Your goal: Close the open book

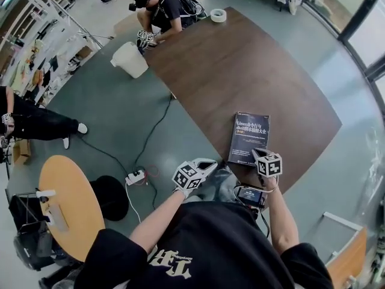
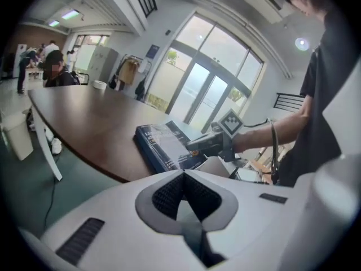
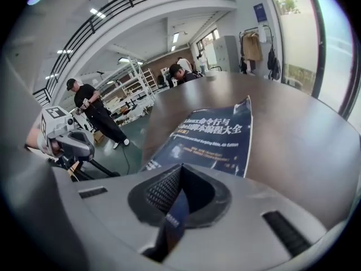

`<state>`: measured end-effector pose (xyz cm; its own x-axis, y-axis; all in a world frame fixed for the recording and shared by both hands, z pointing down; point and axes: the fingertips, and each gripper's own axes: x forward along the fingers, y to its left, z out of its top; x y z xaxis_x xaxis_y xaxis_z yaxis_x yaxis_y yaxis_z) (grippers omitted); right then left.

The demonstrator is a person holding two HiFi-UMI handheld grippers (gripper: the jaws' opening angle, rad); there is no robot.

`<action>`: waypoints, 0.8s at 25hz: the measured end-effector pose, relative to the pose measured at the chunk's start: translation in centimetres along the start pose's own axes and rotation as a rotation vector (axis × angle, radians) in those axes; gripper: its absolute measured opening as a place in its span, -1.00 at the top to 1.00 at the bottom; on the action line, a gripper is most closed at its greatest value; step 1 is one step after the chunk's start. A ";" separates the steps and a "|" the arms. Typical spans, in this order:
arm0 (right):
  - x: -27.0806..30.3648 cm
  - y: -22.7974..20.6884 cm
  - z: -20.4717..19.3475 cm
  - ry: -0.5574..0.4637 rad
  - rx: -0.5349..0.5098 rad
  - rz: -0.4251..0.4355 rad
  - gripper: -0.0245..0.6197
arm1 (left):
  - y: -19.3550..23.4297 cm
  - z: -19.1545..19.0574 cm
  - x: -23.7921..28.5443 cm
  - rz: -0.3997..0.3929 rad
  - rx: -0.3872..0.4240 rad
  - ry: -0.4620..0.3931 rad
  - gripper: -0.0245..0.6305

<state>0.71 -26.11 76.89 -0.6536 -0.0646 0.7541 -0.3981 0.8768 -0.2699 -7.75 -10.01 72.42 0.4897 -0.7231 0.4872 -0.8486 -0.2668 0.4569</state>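
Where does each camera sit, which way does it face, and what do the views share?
Head view: on the person's head, facing steeply down at the table; arms, left gripper and right gripper show.
Left gripper view: on the left gripper, facing the book and right gripper; its jaws show, together, empty.
Right gripper view: on the right gripper, facing along the book; its jaws grip the book's edge.
All three share the book.

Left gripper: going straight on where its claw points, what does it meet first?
Most likely the book lying on the table, near the end the right gripper grips; depth is unclear, so that gripper could come first.
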 end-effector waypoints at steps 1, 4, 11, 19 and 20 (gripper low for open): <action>-0.7 1.3 -0.7 -0.015 -0.002 -0.011 0.96 | -0.2 -0.7 -1.9 0.018 -0.011 -0.034 0.92; -2.9 5.2 -1.5 -0.058 -0.033 -0.038 0.96 | -0.5 -2.4 -7.2 0.077 -0.045 -0.121 0.92; -6.2 13.7 -1.9 -0.175 -0.065 -0.065 0.96 | -0.3 -7.1 -16.1 0.158 -0.069 -0.242 0.92; -11.0 22.0 -1.6 -0.252 -0.150 -0.071 0.96 | -4.4 -9.7 -21.5 0.166 -0.100 -0.361 0.92; -11.7 23.0 -1.6 -0.265 -0.163 -0.073 0.96 | -4.7 -10.0 -21.8 0.161 -0.096 -0.365 0.92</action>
<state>0.23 -4.39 62.83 -0.7804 -0.2330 0.5802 -0.3554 0.9288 -0.1050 -12.39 13.42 67.10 0.2345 -0.9338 0.2703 -0.8776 -0.0838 0.4720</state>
